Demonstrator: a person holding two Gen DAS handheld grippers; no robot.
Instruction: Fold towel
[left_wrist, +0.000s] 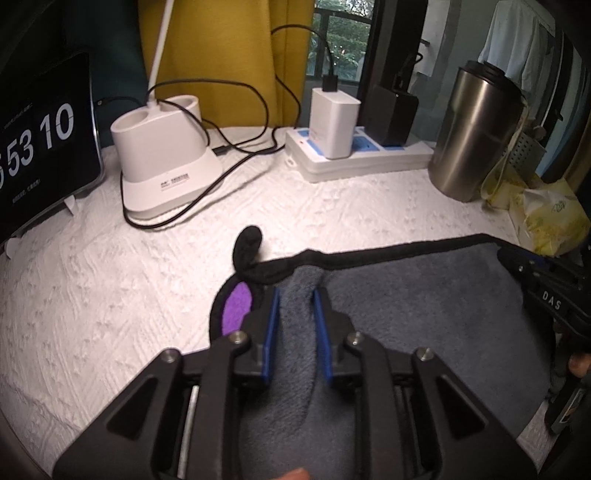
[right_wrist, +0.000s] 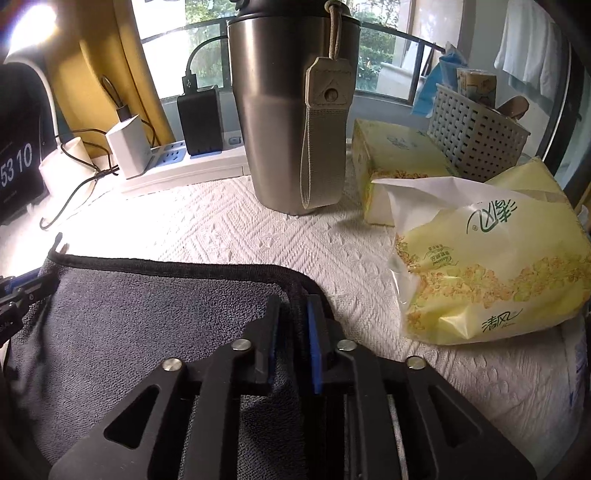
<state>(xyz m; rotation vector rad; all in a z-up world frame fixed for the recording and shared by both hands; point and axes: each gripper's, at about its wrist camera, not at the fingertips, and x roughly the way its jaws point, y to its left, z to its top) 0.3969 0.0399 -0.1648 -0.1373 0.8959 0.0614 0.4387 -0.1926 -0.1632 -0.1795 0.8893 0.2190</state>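
I am holding the grey towel (left_wrist: 424, 295) by 2 corners of its far, black-trimmed edge: my left gripper (left_wrist: 295, 317) is clenching a bunched ridge at the left corner, my right gripper (right_wrist: 291, 325) is pinching the right corner. The towel's long axis is running across between them, the rest lying toward me on the white table cover (left_wrist: 110, 295).

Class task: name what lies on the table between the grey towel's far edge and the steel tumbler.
Nothing: between the towel and the tumbler, only bare white table cover, clearest in the right wrist view.
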